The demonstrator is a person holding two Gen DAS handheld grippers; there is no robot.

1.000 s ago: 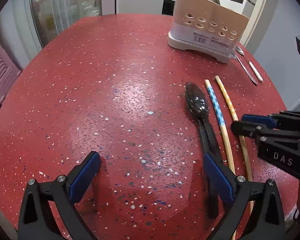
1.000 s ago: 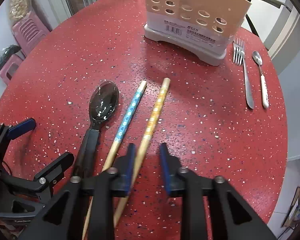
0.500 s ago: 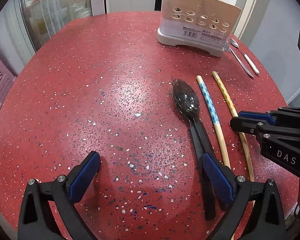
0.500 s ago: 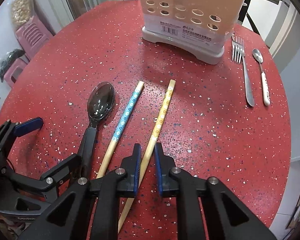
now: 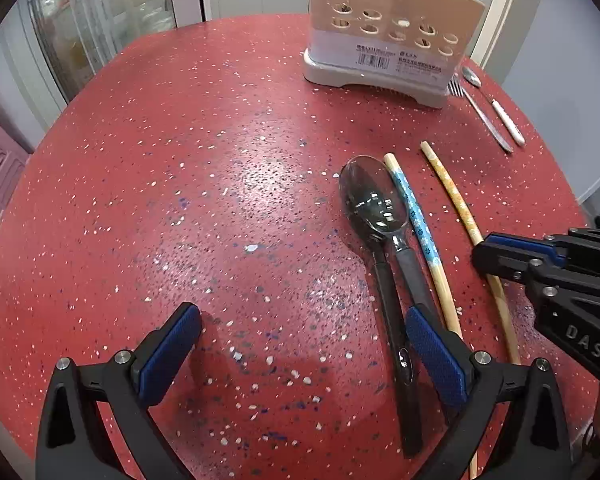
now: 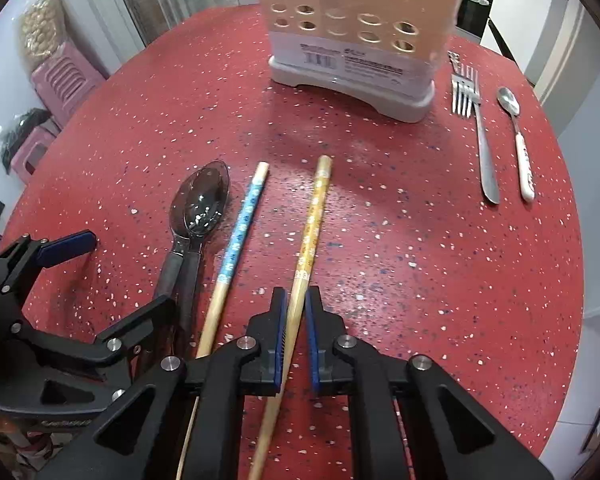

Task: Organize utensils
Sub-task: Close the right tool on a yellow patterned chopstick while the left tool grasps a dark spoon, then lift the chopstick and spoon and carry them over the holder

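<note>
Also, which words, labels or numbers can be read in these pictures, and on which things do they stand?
"DAS": white letters on the black body of the right tongs.
White label with a barcode on the utensil holder: print too small and blurred to read.
Pale lettering on the left tongs' body, in the right wrist view: unreadable.

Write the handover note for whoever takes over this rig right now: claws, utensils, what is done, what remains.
Right claw: jaws just closed onto the yellow chopstick; it sits between the pads, still lying on the red table.
Left claw: open, low over the table, its right pad beside the handles of the two black spoons; holding nothing.
Blue chopstick lies between spoons and yellow chopstick. Fork and white-handled spoon lie right of the utensil holder.
Done: nothing from the table is filed yet.
Left: lift the yellow chopstick into the holder, then the others.
</note>
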